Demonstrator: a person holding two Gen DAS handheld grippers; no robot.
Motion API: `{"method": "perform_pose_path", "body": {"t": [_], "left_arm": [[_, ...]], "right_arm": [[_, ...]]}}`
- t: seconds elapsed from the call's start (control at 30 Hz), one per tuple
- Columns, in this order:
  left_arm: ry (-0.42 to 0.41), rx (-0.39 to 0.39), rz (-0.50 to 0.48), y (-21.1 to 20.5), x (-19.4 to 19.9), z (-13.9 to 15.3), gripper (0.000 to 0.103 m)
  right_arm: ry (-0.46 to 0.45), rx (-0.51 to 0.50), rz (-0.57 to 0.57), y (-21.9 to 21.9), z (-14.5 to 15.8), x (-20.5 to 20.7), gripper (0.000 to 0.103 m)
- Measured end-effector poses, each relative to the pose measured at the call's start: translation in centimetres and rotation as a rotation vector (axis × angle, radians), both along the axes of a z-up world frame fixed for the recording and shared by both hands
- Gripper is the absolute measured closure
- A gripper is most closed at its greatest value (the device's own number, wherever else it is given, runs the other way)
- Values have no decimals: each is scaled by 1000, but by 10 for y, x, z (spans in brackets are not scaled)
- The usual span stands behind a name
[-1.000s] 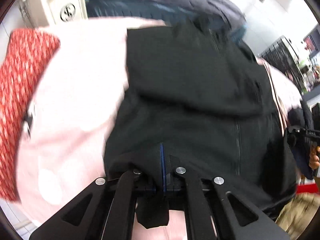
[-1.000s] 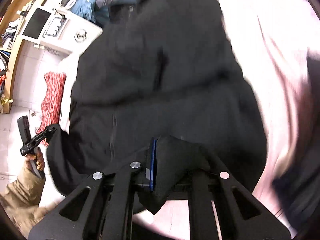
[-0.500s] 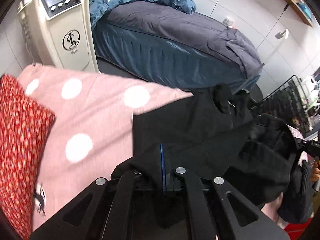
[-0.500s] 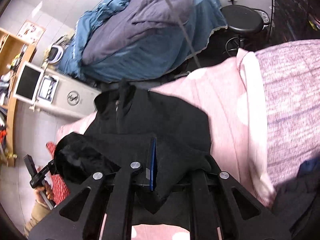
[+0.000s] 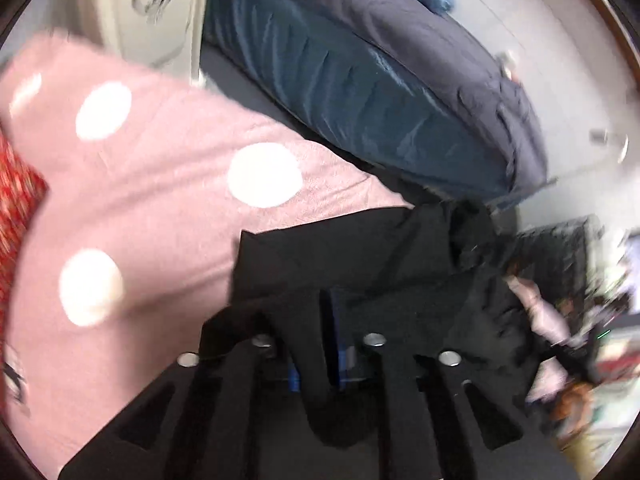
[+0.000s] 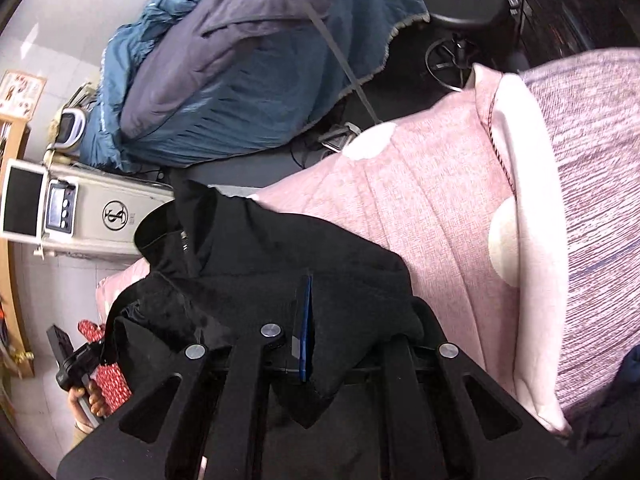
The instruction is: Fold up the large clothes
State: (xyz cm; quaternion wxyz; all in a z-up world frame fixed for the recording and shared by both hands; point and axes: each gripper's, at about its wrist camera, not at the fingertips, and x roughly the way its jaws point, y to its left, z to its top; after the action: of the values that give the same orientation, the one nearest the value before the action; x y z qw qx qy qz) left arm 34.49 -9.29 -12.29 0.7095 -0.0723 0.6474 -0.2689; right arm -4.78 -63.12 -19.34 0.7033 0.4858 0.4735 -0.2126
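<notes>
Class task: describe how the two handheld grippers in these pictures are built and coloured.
Both the left gripper and the right gripper are matte black linkage frames with triangular cut-outs and round silver pivot bolts. Each has a thin blue strip along a finger. No cables show.

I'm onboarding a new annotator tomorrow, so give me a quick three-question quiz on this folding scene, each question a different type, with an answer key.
1. True or false: the right claw is shut on the black fleece zip-up garment.
2. What covers the surface under the garment? A) plain white sheet B) pink blanket with white polka dots C) green plaid cloth
3. In a few words: in the right wrist view, what round piece of furniture stands on the floor beyond the bed with the blue-and-grey quilt?

Key: 1 true; 2 B; 3 a black round stool.
</notes>
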Motion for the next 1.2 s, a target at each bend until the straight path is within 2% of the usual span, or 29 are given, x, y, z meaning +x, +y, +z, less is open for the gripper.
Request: {"method": "perform_pose_path", "body": {"t": [0.07,0.1,0.13,0.23,0.3,0.37,0.4,0.43,0.5,0.53,0.6,0.63,0.7,0.83,0.87,0.93,1.07,1.2], "left_arm": [[5,-48,68,18,7,3,56],[-27,-57,118,31,12,10,33],[-62,-69,159,44,15,17,26],[-103,-47,194,69,21,30,25],[-148,35,147,75,16,36,24],[-184,96,100,75,4,37,20],[-197,126,66,73,-5,35,18],[-199,140,47,72,-11,32,17],[-197,169,4,70,-28,23,17],[-193,185,-19,67,-38,18,17],[-184,211,-46,63,-53,8,17],[-183,220,-47,63,-56,3,17],[-197,233,-33,63,-66,-2,17],[-196,235,-6,67,-75,-12,17],[-193,239,-8,66,-77,-15,17],[-197,256,-27,65,-80,-18,17],[-209,281,-75,53,-84,-24,16],[-240,356,-129,33,-86,-42,15]], "right_arm": [[1,32,-33,-5,-8,-1,92],[-1,49,-50,-9,-13,-1,92],[-6,76,-78,-13,-19,-3,92],[-21,142,-141,-21,-31,-9,92],[-25,170,-173,-23,-37,-11,92],[-36,194,-206,-21,-41,-12,87],[-55,222,-236,-21,-42,-14,75],[-94,258,-276,-21,-43,-19,49],[-210,305,-373,-20,-37,-32,24],[-277,331,-441,-20,-33,-42,23],[-343,385,-489,-18,-31,-52,23],[-345,387,-492,-18,-27,-57,23],[-305,330,-455,-17,-17,-62,23],[-81,81,-242,-3,3,-61,23],[-3,-13,-159,7,7,-59,23],[63,-96,-75,20,6,-57,23],[134,-169,26,46,-5,-60,23],[184,-215,74,55,-22,-59,40]]}}
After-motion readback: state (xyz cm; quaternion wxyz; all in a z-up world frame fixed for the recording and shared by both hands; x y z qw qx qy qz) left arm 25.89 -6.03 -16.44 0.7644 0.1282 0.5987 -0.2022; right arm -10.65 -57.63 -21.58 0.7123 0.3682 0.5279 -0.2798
